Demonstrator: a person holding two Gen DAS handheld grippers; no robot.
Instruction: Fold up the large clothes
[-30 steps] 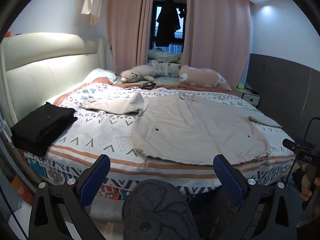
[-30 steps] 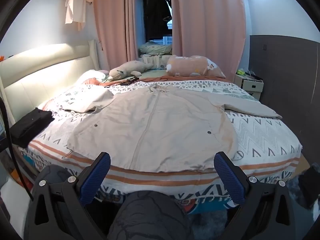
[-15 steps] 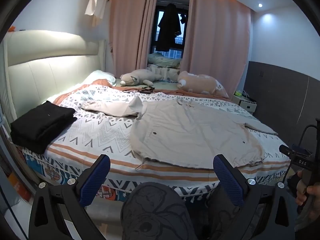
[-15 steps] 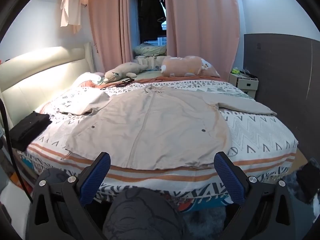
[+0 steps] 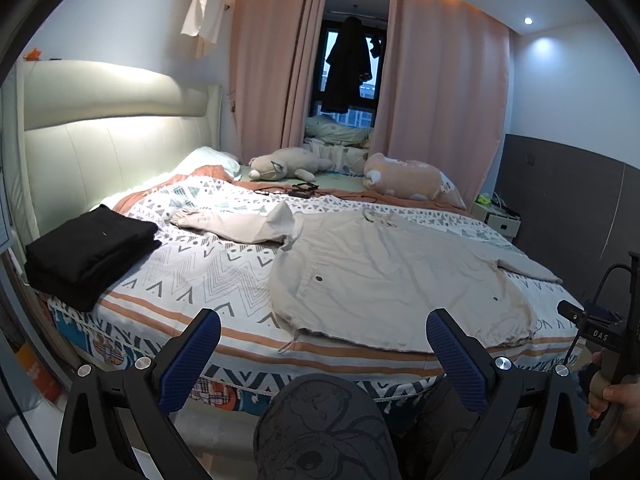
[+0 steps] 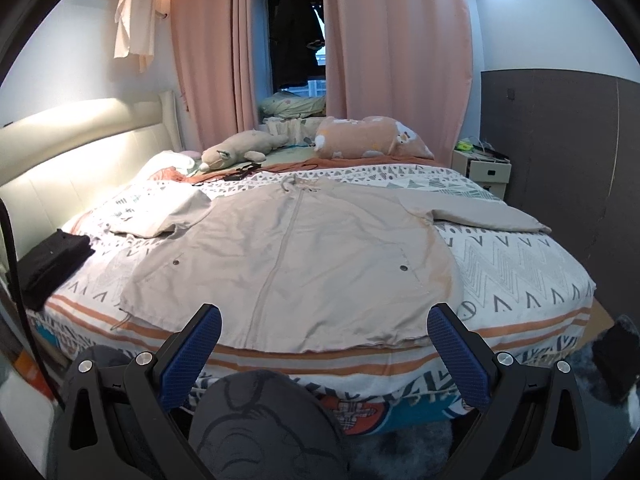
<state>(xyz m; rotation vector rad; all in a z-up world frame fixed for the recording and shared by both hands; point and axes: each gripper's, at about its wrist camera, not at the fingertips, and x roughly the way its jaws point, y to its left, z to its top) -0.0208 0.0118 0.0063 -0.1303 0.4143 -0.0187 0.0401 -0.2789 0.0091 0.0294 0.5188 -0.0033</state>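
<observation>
The left wrist view takes in a person's hand at its right edge, wrapped round the handle of the other tool, which the right wrist view does not show. It also gives the clearest look at the black folded clothes stacked near the headboard; the right wrist view catches them only at its left margin. The right wrist view looks straight up the zip of the beige jacket and shows the bedside cabinet more plainly.

The jacket lies spread flat, front up, on the patterned bedspread, hem toward the foot of the bed, both sleeves stretched out to the sides. The left gripper and the right gripper both have their blue-padded fingers spread wide, holding nothing, short of the bed's edge.

Beyond the jacket lie two plush toys and a dark cable. Pink curtains frame a dark window where a dark coat hangs.
</observation>
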